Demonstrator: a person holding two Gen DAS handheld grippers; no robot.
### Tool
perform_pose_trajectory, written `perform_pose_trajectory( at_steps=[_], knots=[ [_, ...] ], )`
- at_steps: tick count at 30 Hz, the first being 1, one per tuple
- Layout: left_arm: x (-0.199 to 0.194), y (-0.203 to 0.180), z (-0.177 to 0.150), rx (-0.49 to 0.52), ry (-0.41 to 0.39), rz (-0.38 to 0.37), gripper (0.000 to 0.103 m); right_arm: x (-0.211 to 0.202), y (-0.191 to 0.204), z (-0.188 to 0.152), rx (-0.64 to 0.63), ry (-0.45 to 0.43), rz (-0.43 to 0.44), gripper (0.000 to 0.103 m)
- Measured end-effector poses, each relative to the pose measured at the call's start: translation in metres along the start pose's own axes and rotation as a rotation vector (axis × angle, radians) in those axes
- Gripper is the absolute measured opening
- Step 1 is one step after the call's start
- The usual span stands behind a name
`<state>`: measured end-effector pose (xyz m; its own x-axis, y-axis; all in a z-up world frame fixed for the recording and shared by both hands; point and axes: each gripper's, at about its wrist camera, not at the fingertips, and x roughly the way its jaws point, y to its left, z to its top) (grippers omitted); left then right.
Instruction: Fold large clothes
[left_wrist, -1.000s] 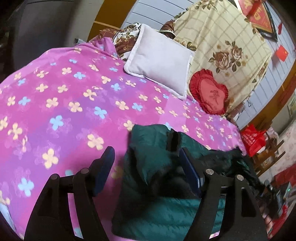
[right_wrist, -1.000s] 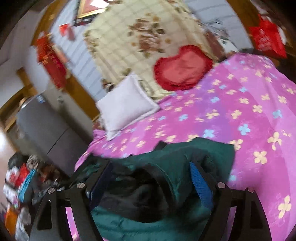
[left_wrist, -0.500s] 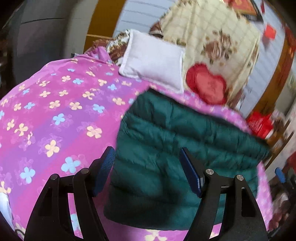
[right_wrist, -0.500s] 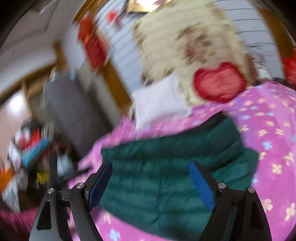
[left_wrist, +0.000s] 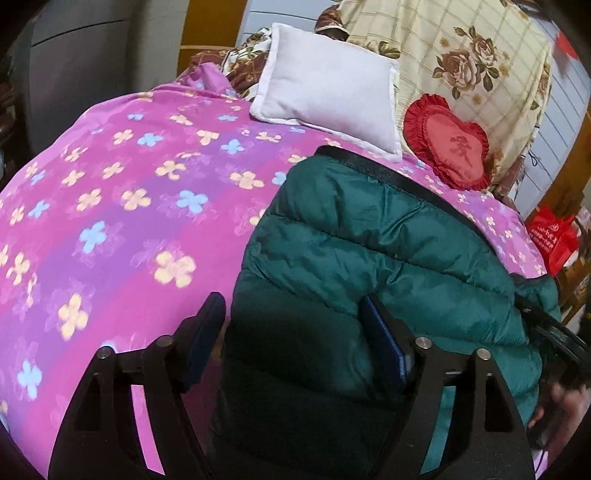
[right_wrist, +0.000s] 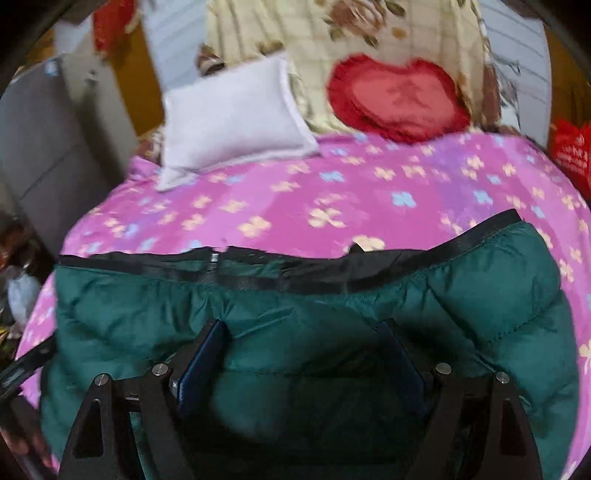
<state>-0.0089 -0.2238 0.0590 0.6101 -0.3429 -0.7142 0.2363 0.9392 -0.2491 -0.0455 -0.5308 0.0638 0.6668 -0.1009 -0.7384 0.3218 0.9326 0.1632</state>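
Across the lower half of both views, the green puffer jacket (left_wrist: 388, 251) lies spread on the pink flowered bed (left_wrist: 129, 206), black zipper edge farthest from the cameras, likely flattened for folding. The left gripper (left_wrist: 291, 332), its jaws just widened, and the right gripper (right_wrist: 303, 354) hang released over the padding. Sleeves are tucked out of sight; the right view is blurred.

A: Bed cover (left_wrist: 122, 221)?
B: Pink, flowered. White pillow (left_wrist: 332, 85) and red heart cushion (left_wrist: 448, 142) at its far edge, against a cream rose-print cloth (left_wrist: 480, 62).
A: Left side?
B: Grey cabinet (left_wrist: 74, 66).
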Motion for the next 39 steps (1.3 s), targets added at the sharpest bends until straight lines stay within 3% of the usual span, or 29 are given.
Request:
perform_pose_trajectory(
  at_steps=[4, 8, 13, 18, 22, 27, 33, 39],
  knots=[
    [0.012, 0.000, 0.011, -0.004, 0.024, -0.013, 0.082, 0.017, -0.002, -0.002, 0.005, -0.005, -0.054, 0.083],
    [0.014, 0.000, 0.008, 0.009, 0.025, -0.002, 0.083, 0.004, 0.006, 0.002, -0.003, 0.007, -0.077, 0.083],
    [0.014, 0.001, 0.009, -0.006, 0.037, -0.002, 0.083, -0.044, 0.046, 0.007, -0.036, -0.098, 0.092, 0.083],
    [0.012, 0.001, 0.007, -0.010, 0.046, -0.001, 0.083, -0.021, 0.105, 0.010, -0.139, -0.024, 0.175, 0.083],
    [0.015, 0.003, 0.007, -0.015, 0.054, -0.002, 0.083, 0.023, 0.128, 0.005, -0.173, 0.041, 0.117, 0.083],
    [0.020, 0.005, 0.008, -0.026, 0.068, -0.007, 0.083, 0.053, 0.114, 0.006, -0.081, 0.091, 0.127, 0.083],
    [0.017, 0.002, 0.006, -0.007, 0.057, 0.006, 0.083, 0.009, 0.094, 0.009, -0.091, 0.043, 0.158, 0.083],
    [0.017, 0.001, 0.004, -0.012, 0.057, 0.005, 0.083, -0.038, 0.008, 0.009, -0.049, -0.043, -0.032, 0.083]
  ],
)
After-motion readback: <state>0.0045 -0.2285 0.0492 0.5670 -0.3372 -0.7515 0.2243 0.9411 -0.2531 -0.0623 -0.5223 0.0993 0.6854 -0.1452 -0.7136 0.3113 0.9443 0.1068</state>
